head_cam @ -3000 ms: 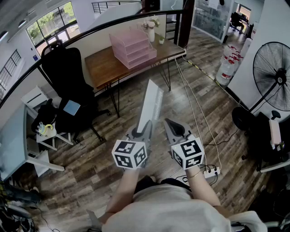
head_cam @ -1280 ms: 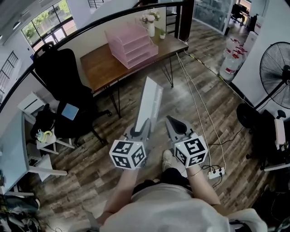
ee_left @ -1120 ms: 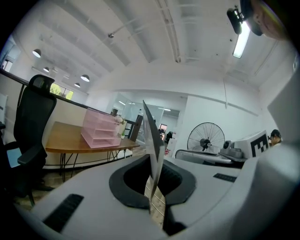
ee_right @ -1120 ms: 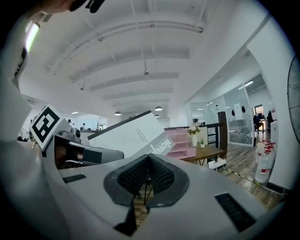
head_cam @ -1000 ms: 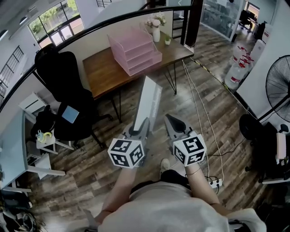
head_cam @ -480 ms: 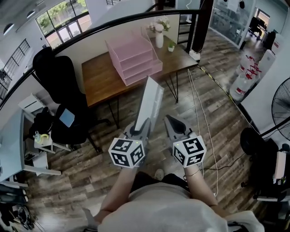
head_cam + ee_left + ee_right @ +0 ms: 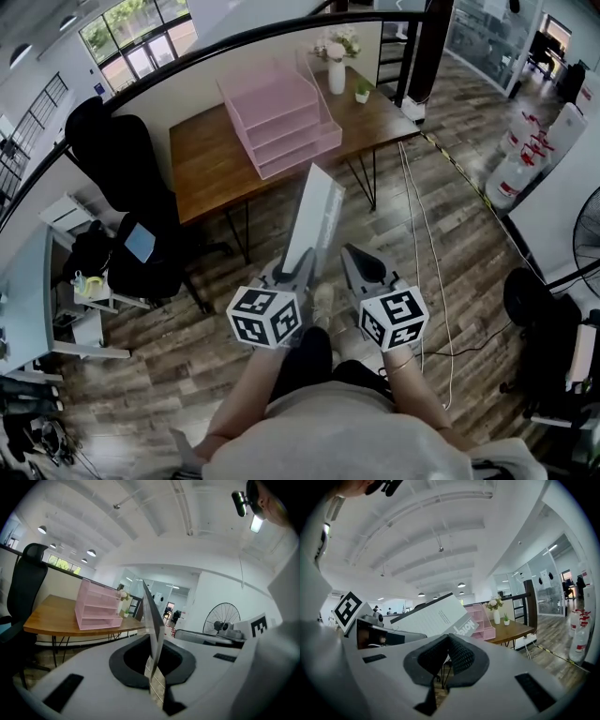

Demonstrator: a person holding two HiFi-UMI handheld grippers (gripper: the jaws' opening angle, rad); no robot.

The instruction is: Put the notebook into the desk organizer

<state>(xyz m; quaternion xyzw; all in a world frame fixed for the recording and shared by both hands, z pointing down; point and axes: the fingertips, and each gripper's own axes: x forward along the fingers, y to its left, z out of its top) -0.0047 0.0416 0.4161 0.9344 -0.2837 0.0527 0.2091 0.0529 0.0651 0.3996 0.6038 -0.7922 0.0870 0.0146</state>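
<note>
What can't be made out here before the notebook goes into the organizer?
- Print on the notebook: in the right gripper view it is partly hidden behind the right gripper; in the head view it is too small.
- Lower trays of the desk organizer: in the head view the top tray covers their insides; in the left gripper view they are too small.
- Clutter beside the office chair: too small in the head view.

One large white word on the grey band of the notebook, far edge of the cover, seen inverted in the right gripper view; letters not resolvable with certainty. One line of small print beside it: too small to read. No other legible text.
</note>
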